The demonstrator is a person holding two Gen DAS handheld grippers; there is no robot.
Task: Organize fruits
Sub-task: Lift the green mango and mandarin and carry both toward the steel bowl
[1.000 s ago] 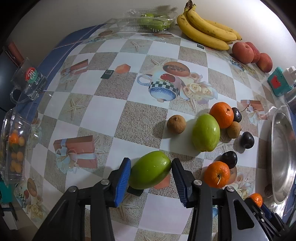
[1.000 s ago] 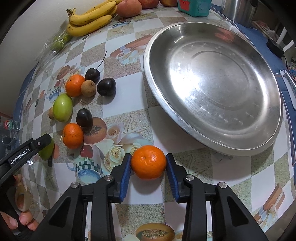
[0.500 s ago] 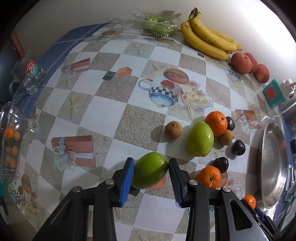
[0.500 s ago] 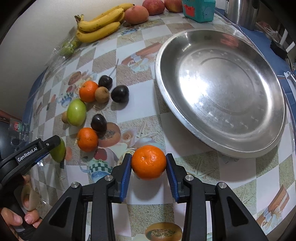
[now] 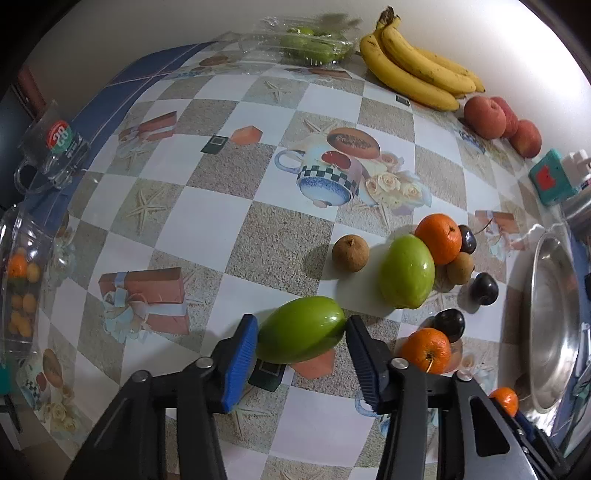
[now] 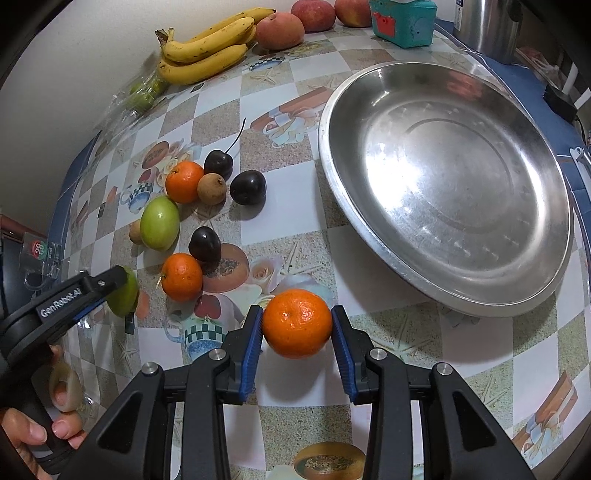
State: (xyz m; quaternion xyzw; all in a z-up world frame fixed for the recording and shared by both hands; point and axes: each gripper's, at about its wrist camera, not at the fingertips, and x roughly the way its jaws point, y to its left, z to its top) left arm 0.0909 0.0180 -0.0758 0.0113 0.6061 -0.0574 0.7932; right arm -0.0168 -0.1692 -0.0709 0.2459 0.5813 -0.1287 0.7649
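My left gripper [image 5: 301,341] is shut on a green mango [image 5: 301,329] and holds it just above the checkered tablecloth. My right gripper [image 6: 297,334] is shut on an orange [image 6: 297,323], held above the cloth in front of the big steel plate [image 6: 447,291], which holds nothing. The left gripper and its mango [image 6: 125,295] also show at the left of the right wrist view. A loose cluster lies on the cloth: a second green mango [image 5: 406,271], two oranges [image 5: 439,238] [image 5: 426,349], dark plums [image 5: 484,288] and small brown fruits [image 5: 349,253].
Bananas [image 5: 413,75] and peaches [image 5: 485,118] lie along the far wall, with a clear tray of green fruit [image 5: 314,44] beside them. A teal box [image 6: 402,18] and a steel pot [image 6: 487,26] stand behind the plate. A glass mug [image 5: 51,155] stands at the left edge.
Both grippers have risen and pulled back a little with their fruit, so more of the table shows. The fruit on the cloth has not moved.
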